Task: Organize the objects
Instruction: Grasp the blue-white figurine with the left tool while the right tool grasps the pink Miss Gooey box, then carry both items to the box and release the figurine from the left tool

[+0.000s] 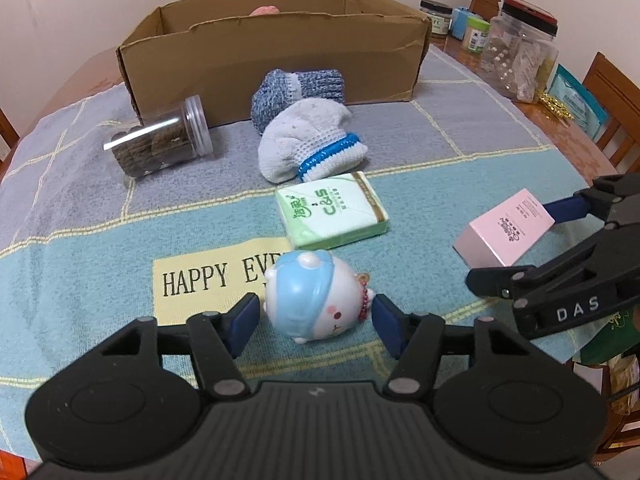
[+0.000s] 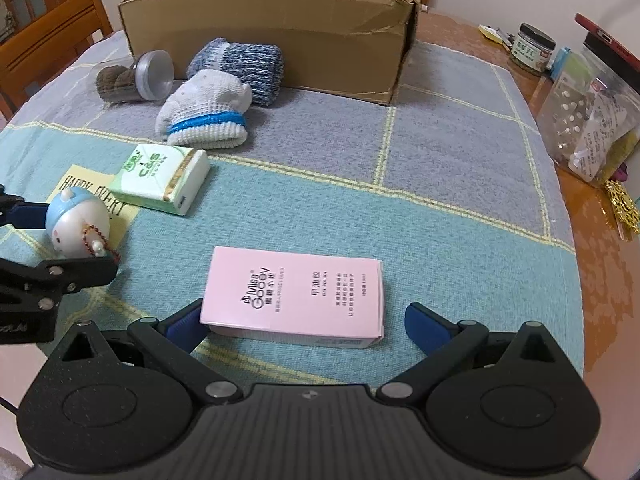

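Objects lie scattered on the cloth-covered surface (image 1: 100, 216) before a cardboard box (image 1: 276, 60), whose contents are mostly hidden. The left hand-held gripper (image 1: 316, 320) brackets a small toy figure (image 1: 316, 296); contact is unclear. The right hand-held gripper (image 2: 304, 326), spread wide, straddles a pink carton (image 2: 296, 292), one pad at its corner.

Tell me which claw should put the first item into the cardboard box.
Probably left. The left claw has its pads against both sides of the toy figure, or nearly so. The right claw only straddles the pink box, with a clear gap on one side.
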A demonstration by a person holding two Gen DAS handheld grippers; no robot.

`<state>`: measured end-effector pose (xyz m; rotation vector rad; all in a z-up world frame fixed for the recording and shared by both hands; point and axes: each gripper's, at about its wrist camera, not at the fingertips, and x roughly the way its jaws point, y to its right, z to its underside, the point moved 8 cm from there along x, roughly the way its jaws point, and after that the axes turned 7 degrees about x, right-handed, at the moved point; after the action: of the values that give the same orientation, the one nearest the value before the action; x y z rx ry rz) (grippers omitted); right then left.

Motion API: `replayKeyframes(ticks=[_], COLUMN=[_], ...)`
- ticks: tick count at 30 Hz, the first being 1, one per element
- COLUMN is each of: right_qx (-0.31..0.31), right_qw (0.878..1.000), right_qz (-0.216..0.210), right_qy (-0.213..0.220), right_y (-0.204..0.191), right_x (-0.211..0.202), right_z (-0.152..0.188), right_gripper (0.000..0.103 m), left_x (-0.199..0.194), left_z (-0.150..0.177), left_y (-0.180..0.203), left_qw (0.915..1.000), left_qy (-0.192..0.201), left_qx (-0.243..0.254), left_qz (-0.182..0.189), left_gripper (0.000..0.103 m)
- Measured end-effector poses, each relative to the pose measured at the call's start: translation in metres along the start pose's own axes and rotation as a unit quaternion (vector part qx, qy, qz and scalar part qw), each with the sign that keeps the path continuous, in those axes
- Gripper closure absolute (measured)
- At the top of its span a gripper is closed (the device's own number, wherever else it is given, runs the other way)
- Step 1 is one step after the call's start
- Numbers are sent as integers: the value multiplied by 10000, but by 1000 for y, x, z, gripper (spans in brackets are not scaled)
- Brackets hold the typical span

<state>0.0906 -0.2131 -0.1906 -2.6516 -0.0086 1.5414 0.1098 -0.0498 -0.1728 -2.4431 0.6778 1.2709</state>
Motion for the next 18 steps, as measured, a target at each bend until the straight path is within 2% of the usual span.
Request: replayKeyframes(ticks=[2, 6, 18], right_qx=[-32, -197, -227], right_qw=[10000, 9998, 9994], right_qz=[-43, -53, -252], right_qy=[-2, 48, 59], right_y=[-2, -7, -4], right_x=[-1, -5, -16], right_z=[0, -2, -15], right_gripper=[3, 17, 17], left_x=[1, 1, -4], left_z=[-1, -3, -16], left_y=[0, 0, -12], left_qw=[10000, 10000, 9992], left_qy=[-7, -31, -222], left_qx=[0, 4, 260], left_qz=[0, 38, 209], left_gripper=[44, 47, 51])
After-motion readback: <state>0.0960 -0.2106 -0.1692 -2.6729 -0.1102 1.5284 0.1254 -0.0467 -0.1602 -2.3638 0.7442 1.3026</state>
